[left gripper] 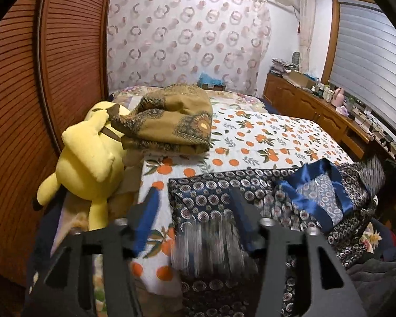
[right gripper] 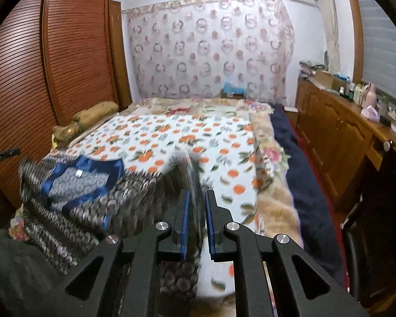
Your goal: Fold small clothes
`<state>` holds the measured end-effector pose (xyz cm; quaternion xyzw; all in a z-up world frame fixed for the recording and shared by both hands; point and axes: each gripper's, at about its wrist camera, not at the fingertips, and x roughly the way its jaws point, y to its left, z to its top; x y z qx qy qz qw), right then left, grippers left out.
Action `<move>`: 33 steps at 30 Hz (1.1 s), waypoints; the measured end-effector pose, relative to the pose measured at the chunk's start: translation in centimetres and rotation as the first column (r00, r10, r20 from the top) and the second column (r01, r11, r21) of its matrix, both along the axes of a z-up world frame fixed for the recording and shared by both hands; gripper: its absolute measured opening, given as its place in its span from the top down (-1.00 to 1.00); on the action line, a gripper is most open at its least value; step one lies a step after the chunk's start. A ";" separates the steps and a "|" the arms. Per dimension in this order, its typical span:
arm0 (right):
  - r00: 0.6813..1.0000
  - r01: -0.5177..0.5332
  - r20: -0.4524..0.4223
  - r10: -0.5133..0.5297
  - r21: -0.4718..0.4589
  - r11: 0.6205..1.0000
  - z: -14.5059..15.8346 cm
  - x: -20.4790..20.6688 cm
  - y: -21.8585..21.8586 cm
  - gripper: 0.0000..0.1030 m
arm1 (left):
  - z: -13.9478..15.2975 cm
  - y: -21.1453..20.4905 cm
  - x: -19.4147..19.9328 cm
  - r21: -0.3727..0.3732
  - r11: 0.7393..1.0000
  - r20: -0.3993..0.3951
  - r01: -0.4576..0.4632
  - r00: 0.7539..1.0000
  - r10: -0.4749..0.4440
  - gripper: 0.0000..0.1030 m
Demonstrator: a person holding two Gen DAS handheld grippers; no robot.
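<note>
A dark patterned garment with blue satin trim lies on the orange-print bed sheet. My left gripper is open, its blue-padded fingers wide apart above the garment's left edge, which looks blurred by motion. In the right wrist view the same garment lies at the left. My right gripper has its jaws close together with a lifted, blurred fold of the garment between them; a narrow gap shows beside the cloth.
A yellow plush toy and a folded brown blanket sit at the bed's left side by the wooden wardrobe. A wooden dresser with clutter runs along the right wall. A dark cloth lies near the bed's front.
</note>
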<state>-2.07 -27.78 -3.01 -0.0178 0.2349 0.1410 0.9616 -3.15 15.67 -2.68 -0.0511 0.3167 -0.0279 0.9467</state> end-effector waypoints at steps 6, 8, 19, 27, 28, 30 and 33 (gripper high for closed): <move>0.998 -0.008 0.065 0.006 0.034 0.999 1.3 1.9 0.1 0.28 | -0.5 0.6 1.8 -0.012 1.000 -0.003 -0.008 1.000 0.008 -0.50; 0.999 0.000 0.054 -0.002 0.030 1.000 0.8 3.4 0.1 0.07 | -0.9 0.8 3.0 -0.002 1.000 -0.016 -0.017 1.000 0.017 -0.51; 0.972 -0.019 -0.234 0.022 0.017 1.000 -6.0 12.6 1.9 0.00 | -3.6 1.2 8.1 0.041 0.999 -0.114 -0.017 0.993 0.022 -0.51; 0.954 -0.082 -0.292 0.068 -0.037 0.996 -6.9 14.3 4.2 0.00 | -5.8 0.1 10.2 0.064 0.998 -0.180 0.027 0.983 -0.015 -0.51; 0.952 -0.084 -0.298 0.069 -0.037 0.996 -7.1 14.5 4.2 0.00 | -6.1 0.0 10.5 0.070 0.997 -0.195 0.028 0.981 -0.014 -0.50; 0.948 -0.081 -0.311 0.066 -0.035 0.996 -7.4 14.9 4.3 0.00 | -6.5 0.0 10.8 0.073 0.997 -0.213 0.031 0.977 -0.014 -0.51; 0.948 -0.082 -0.311 0.071 -0.022 0.996 -7.4 15.1 4.3 0.00 | -6.9 0.1 11.3 0.068 0.997 -0.236 0.033 0.972 -0.016 -0.50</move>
